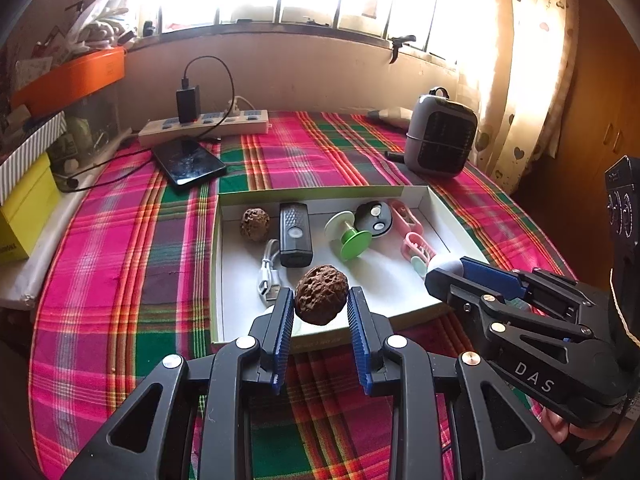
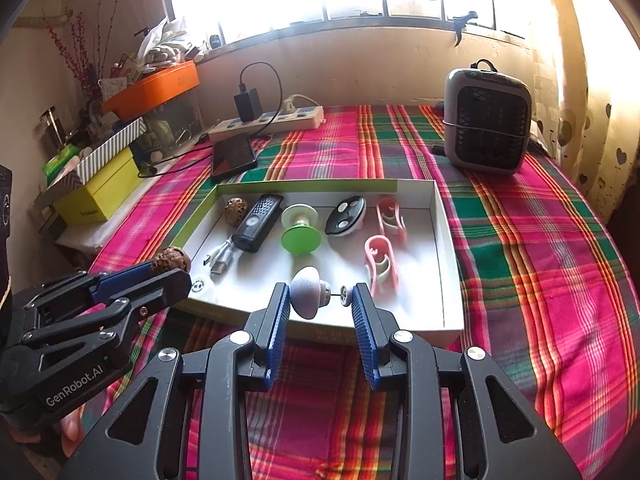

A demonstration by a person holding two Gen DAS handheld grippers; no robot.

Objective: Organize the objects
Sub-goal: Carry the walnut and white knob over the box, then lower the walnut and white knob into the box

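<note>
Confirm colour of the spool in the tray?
The spool has a bright green lower flange and a pale whitish-green upper one; it shows best in the right wrist view.

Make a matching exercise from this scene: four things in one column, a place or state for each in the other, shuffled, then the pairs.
Things:
1. walnut
2. grey spool
3. phone
4. green spool

Places:
A. lying in the white box
B. on the plaid cloth by the power strip
C. clamped in the left tongs
D. clamped in the right tongs

Pairs: 1-C, 2-D, 3-B, 4-A
</note>
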